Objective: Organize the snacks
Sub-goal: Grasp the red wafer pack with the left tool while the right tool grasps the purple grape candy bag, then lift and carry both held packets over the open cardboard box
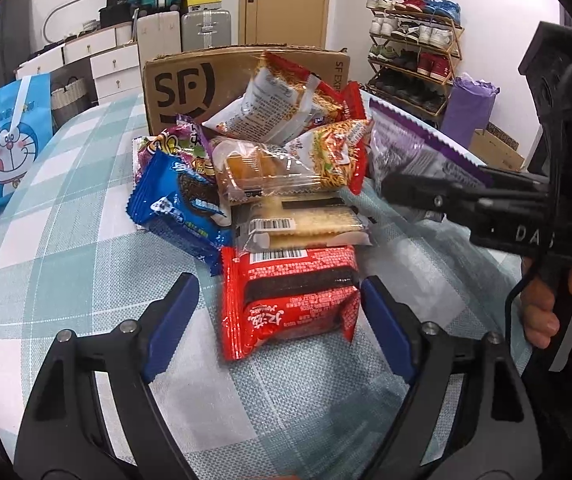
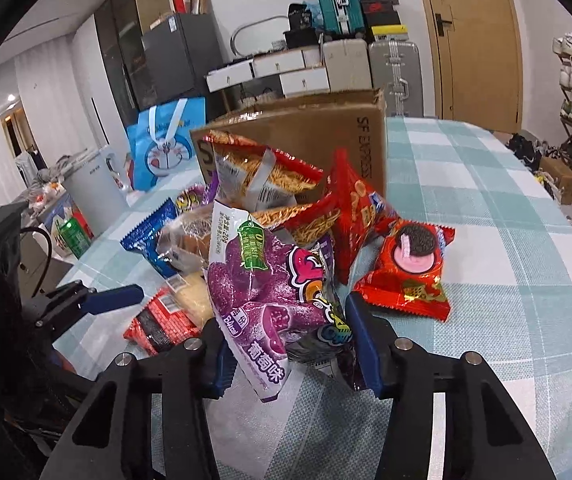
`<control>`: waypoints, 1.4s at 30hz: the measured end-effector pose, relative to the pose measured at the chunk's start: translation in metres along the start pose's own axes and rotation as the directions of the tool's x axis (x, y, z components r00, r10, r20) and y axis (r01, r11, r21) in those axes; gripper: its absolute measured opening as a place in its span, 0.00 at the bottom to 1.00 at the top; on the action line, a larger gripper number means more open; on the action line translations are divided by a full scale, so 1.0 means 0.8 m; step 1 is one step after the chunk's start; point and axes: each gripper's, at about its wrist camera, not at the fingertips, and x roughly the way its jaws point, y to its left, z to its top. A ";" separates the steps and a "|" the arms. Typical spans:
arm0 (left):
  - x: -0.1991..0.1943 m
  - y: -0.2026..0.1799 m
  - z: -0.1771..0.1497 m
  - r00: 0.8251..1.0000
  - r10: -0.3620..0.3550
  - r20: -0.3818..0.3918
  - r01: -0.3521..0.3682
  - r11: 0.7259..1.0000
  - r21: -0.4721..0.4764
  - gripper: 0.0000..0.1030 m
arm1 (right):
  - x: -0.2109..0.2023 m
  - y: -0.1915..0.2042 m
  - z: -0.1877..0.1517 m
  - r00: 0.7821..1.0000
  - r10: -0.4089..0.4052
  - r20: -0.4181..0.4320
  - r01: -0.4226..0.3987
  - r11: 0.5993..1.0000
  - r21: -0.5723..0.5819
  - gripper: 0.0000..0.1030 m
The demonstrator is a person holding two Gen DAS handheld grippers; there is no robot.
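Observation:
A heap of snack packets lies on the checked tablecloth [image 1: 66, 264] in front of a cardboard box [image 1: 190, 88]. My left gripper [image 1: 278, 292] is open around a red biscuit packet [image 1: 289, 300]. Its right pad is at the packet's edge and its left pad stands clear of it. Behind that lie a cracker pack [image 1: 309, 220], a blue cookie packet [image 1: 182, 204] and noodle snack bags [image 1: 278, 104]. In the right wrist view my right gripper [image 2: 286, 320] is shut on a purple snack bag [image 2: 270, 288], which stands upright between the pads. A red cookie packet [image 2: 409, 264] lies just to its right.
A blue cartoon bag [image 1: 6, 152] stands off the table's left side. A shoe rack [image 1: 413, 60], suitcases [image 1: 206, 28] and a door [image 1: 286, 0] are beyond the table. A hand [image 1: 545, 308] holds the right gripper's handle. Bare tablecloth [image 2: 505, 240] stretches right of the heap.

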 end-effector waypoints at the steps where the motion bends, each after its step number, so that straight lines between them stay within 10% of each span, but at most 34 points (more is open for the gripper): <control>1: 0.000 -0.001 0.000 1.000 0.000 -0.001 0.000 1.000 0.006 0.75 | -0.001 -0.001 0.000 1.000 0.009 0.002 -0.009 1.000 0.005 0.49; 9: 0.003 -0.009 -0.001 0.999 -0.020 -0.032 0.021 1.000 0.019 0.48 | -0.009 -0.003 -0.002 0.999 0.029 0.025 -0.029 0.999 0.012 0.49; 25: -0.067 -0.028 0.008 0.990 -0.020 0.142 0.013 0.998 0.054 0.47 | -0.041 0.009 -0.001 0.992 0.080 0.095 -0.080 0.997 -0.009 0.49; 42: -0.102 0.023 0.044 0.963 0.109 0.246 -0.084 0.990 -0.112 0.47 | -0.076 0.010 0.046 0.977 0.107 0.183 -0.113 0.993 0.022 0.49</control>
